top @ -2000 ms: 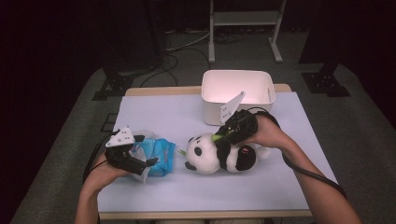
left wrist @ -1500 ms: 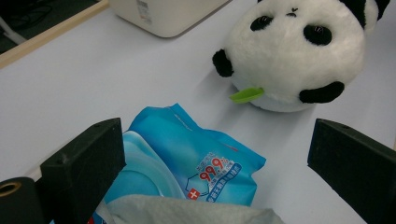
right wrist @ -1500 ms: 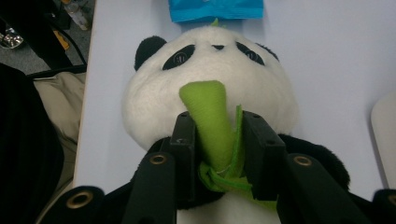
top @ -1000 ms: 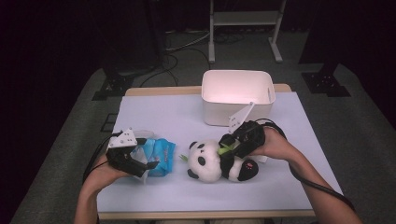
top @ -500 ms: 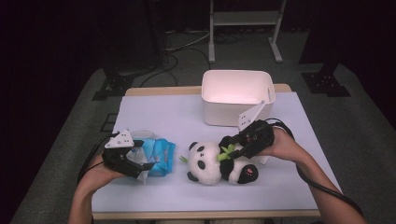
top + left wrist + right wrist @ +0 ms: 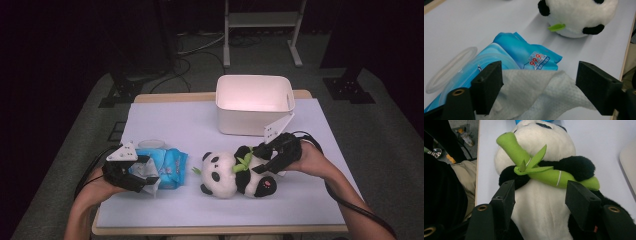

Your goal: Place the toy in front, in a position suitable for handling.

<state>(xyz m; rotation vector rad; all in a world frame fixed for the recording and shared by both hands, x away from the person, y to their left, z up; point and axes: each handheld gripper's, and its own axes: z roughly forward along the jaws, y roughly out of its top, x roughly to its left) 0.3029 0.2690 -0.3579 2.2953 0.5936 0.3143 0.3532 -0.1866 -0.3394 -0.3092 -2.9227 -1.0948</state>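
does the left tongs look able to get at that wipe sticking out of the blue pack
Probably yes. The left tongs stand open with the white wipe lying between the jaws, pulled up out of the blue pack with its lid flipped open. Nothing lies in the way; the panda sits off to the side.

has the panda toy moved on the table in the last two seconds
Yes. The panda toy has slid toward the person's edge and away from the white bin; it lay close under the bin's front wall before, and a wider strip of table now separates them.
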